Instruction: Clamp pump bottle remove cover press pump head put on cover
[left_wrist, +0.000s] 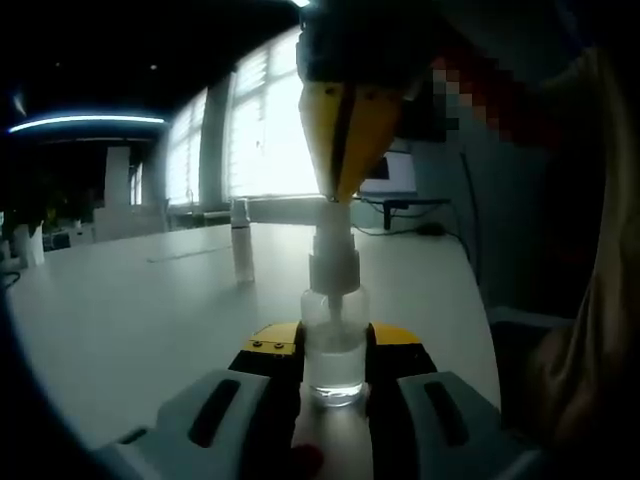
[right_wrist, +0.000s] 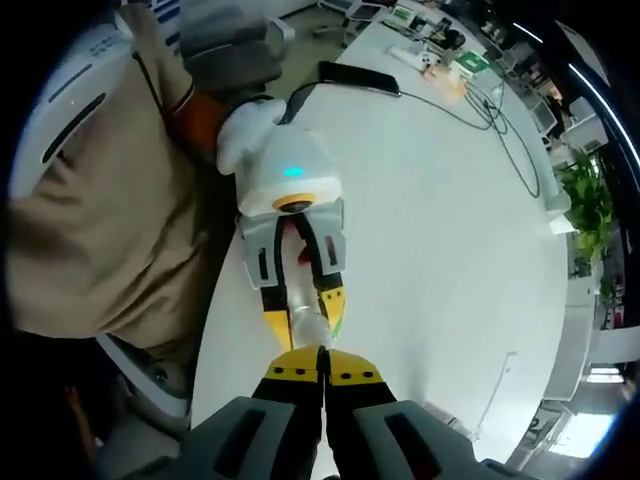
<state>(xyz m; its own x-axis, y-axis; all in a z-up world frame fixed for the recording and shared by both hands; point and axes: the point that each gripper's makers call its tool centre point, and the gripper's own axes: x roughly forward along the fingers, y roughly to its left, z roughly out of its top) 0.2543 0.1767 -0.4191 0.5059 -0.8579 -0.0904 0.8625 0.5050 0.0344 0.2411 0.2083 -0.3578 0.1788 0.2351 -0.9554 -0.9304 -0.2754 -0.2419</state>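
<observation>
Left gripper (left_wrist: 335, 375) clamps one pump bottle (left_wrist: 334, 345); right gripper (right_wrist: 323, 372), closed, presses its head; one cover (left_wrist: 241, 240) beyond.

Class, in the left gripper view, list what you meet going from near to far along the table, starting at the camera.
Left gripper jaws → pump bottle clamped between them → clear cover standing on the white table → bright windows.

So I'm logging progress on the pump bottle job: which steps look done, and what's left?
Clamped: the left gripper holds the pump bottle upright on the white table. The cover appears to be off, standing on the table behind. In hand: the right gripper, jaws together, bears down on the pump head. Left: finish pressing, then put the cover on.
</observation>
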